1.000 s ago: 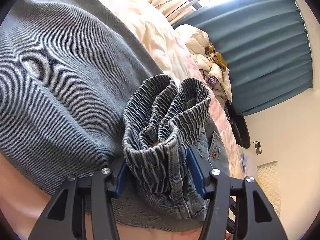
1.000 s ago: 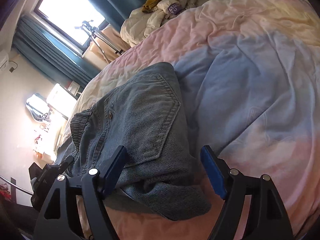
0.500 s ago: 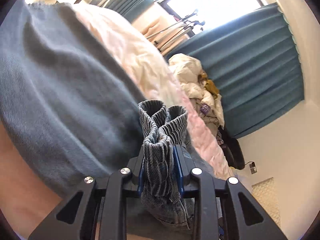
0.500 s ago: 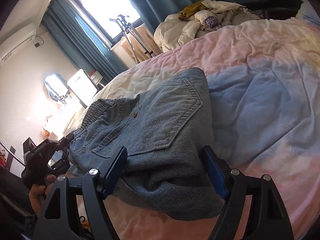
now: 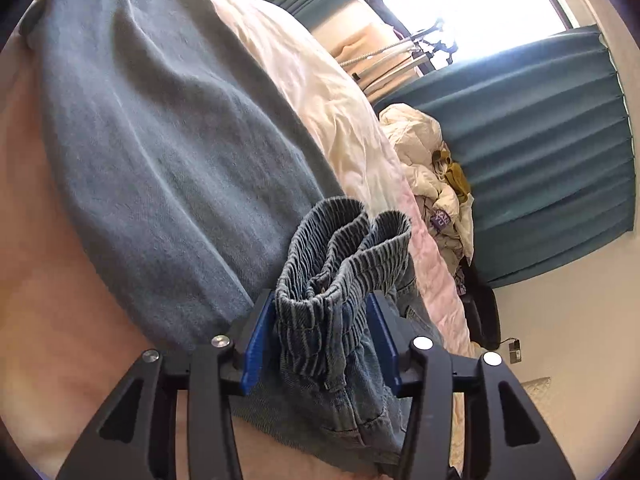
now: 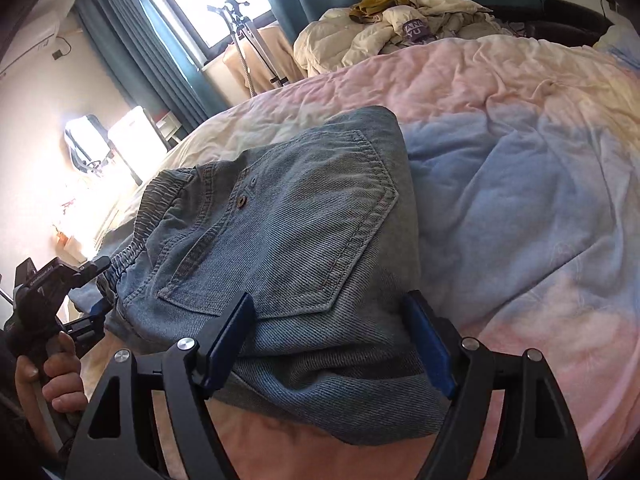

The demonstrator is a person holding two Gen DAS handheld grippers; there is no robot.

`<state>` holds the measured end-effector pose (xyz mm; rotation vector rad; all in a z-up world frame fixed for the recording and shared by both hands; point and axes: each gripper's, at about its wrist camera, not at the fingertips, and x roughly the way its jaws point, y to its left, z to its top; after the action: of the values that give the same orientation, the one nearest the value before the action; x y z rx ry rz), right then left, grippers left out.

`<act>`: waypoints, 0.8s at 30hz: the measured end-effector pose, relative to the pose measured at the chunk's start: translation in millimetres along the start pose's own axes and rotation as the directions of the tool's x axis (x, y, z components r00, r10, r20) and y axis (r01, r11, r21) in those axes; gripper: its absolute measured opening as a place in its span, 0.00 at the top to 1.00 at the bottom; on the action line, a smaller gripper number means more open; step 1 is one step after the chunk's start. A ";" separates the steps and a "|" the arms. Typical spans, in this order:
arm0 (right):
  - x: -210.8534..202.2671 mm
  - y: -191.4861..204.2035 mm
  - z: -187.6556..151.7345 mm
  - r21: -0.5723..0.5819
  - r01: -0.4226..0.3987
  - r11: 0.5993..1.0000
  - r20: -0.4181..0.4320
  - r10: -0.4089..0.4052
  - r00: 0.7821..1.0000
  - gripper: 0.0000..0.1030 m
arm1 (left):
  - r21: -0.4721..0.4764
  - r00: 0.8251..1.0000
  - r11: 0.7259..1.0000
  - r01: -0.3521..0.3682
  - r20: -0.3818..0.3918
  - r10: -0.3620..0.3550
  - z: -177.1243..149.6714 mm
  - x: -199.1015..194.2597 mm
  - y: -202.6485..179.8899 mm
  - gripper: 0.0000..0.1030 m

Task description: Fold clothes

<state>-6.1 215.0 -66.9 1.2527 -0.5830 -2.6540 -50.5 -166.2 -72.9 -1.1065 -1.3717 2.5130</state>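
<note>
Left wrist view first: left gripper [image 5: 320, 336] sits w/ the bunched elastic waistband [image 5: 344, 248] of the jeans [image 5: 160, 152] between its blue pads. Jaws have just been opening again after a squeeze; left pad touches the folds, right pad stands just off them, so it looks like a loose hold, not a clamp. Rest of the denim spreads up and away over the pink-and-cream bedspread [image 5: 320, 92]. Teal curtain [image 5: 540, 140] and a heap of pale laundry [image 5: 424, 152] are at the bed's far end.

Right wrist view: right gripper [image 6: 332, 336] is wide apart, straddling the folded edge of the jeans near the back pocket [image 6: 304, 232]; whether its pads actually touch cloth, can't tell. Jeans lie doubled on the bedspread [image 6: 520, 180], waistband twd the left, where a hand [image 6: 56, 372] holds the other tool's handle.
</note>
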 end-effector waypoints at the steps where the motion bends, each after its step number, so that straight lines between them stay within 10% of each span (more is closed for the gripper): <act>1: -0.3 -0.9 0.5 0.004 -0.003 1.000 0.000 0.003 1.000 0.24 | -0.012 1.000 1.000 0.018 0.021 -0.018 3.7 -12.1 0.0 0.50; 5: -3.5 -5.3 0.9 0.037 -0.021 0.999 -0.003 0.021 1.000 0.24 | -0.076 0.994 0.995 0.071 0.093 -0.063 26.5 -60.3 10.4 0.22; 10: -4.5 -10.1 2.1 0.074 -0.045 0.996 -0.003 0.045 0.999 0.24 | -0.215 0.986 0.977 0.017 0.167 0.019 65.9 -104.5 54.6 0.10; 16: -3.3 -7.5 1.4 0.062 -0.030 0.998 -0.004 0.030 1.000 0.24 | -0.387 0.992 0.921 0.046 0.124 0.002 95.1 -95.6 121.7 0.09; 24: -1.4 -5.6 0.7 0.052 -0.007 0.999 -0.001 0.007 1.000 0.24 | -0.366 0.991 0.923 0.116 0.101 -0.084 115.9 -53.0 137.3 0.10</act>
<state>-5.5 220.7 -67.7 1.2640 -0.6597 -2.6483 -47.4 -350.2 -107.7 -0.9575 -1.9349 2.3086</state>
